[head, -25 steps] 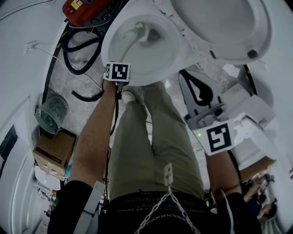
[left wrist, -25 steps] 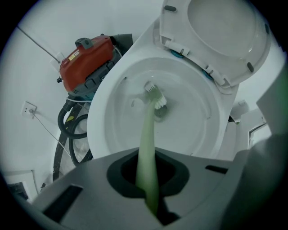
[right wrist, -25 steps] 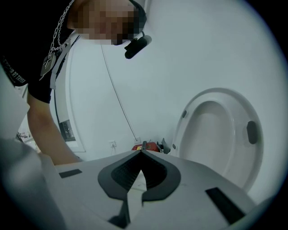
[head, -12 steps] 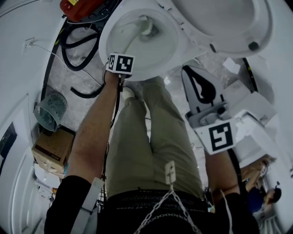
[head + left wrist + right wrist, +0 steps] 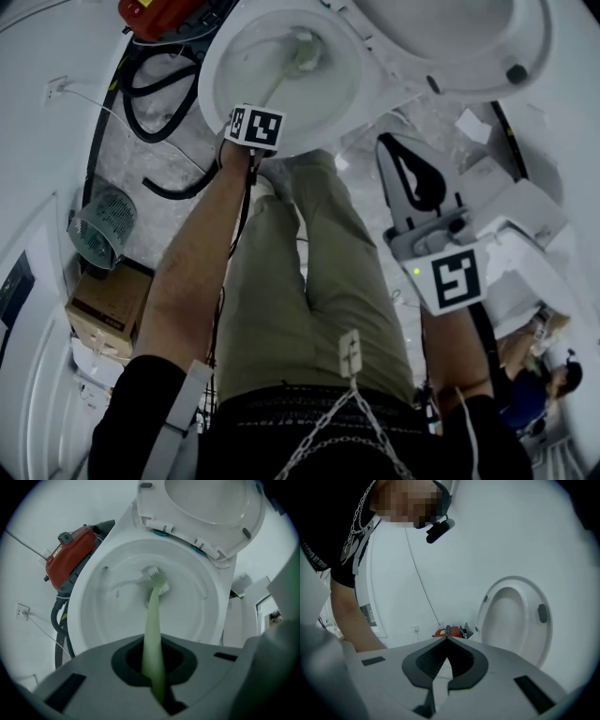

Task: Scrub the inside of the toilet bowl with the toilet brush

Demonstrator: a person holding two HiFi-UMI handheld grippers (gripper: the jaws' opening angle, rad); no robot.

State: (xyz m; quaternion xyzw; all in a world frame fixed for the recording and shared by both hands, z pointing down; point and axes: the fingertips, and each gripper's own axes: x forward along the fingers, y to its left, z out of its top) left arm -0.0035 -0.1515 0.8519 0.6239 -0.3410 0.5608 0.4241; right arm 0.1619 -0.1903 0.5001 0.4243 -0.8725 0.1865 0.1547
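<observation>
The white toilet bowl (image 5: 234,47) is at the top of the head view with its seat and lid (image 5: 450,37) raised. My left gripper (image 5: 263,107) hovers at the bowl's near rim, shut on the pale green toilet brush handle (image 5: 152,630). The brush's white bristle head (image 5: 159,580) rests against the inner wall near the bottom of the bowl (image 5: 93,597), also seen as the brush head (image 5: 305,54). My right gripper (image 5: 394,142) hangs to the right of the bowl, away from it. In the right gripper view, that gripper (image 5: 446,640) is shut with nothing held.
A red device (image 5: 159,17) and black hoses (image 5: 155,127) lie on the floor left of the bowl. A wire basket (image 5: 98,230) and a cardboard box (image 5: 103,305) stand further left. The person's trousered legs (image 5: 300,281) stand before the bowl. White fittings (image 5: 525,234) fill the right.
My left gripper has crept up and to the right along the rim, and the brush head has slid farther into the bowl. The right gripper has barely shifted.
</observation>
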